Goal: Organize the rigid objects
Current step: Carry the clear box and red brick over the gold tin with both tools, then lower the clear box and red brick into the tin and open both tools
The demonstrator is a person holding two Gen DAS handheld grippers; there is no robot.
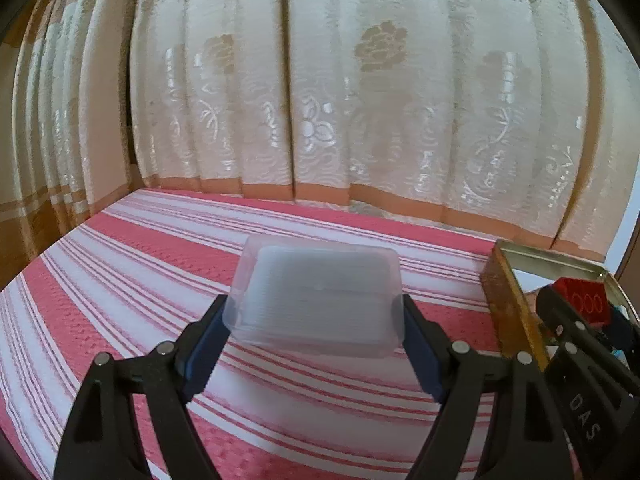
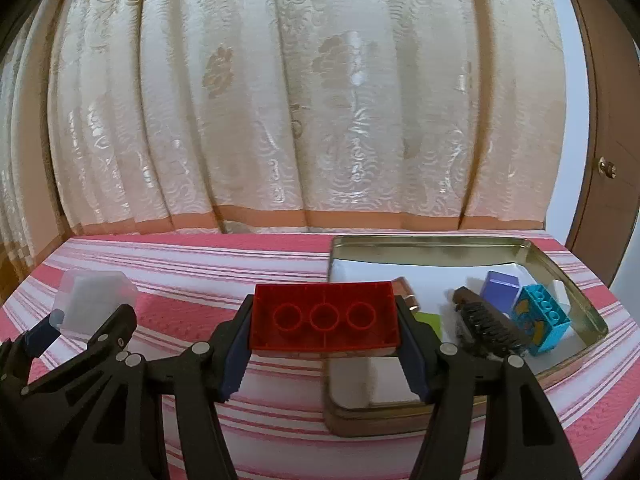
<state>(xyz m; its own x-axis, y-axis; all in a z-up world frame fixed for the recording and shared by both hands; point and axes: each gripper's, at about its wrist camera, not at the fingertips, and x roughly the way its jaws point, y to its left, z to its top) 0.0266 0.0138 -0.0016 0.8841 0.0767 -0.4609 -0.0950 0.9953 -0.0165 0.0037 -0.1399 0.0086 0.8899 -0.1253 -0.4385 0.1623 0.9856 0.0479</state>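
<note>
Right wrist view: the right gripper [image 2: 324, 322] clamps a red brick [image 2: 325, 316] by its ends above the near left corner of the tin [image 2: 576, 300], which holds a purple block [image 2: 501, 290], a blue brick [image 2: 542, 322] and a dark brush [image 2: 486, 322]; the brick could catch the rim or land on the cloth [image 2: 160, 264]. The left gripper [image 1: 316, 312] holds a clear box [image 1: 318, 300] over the cloth, beside the tin, and its smooth walls could slip from the pads. Hidden: the box's contents, the tin's near floor, and a small metal piece behind the brick.
</note>
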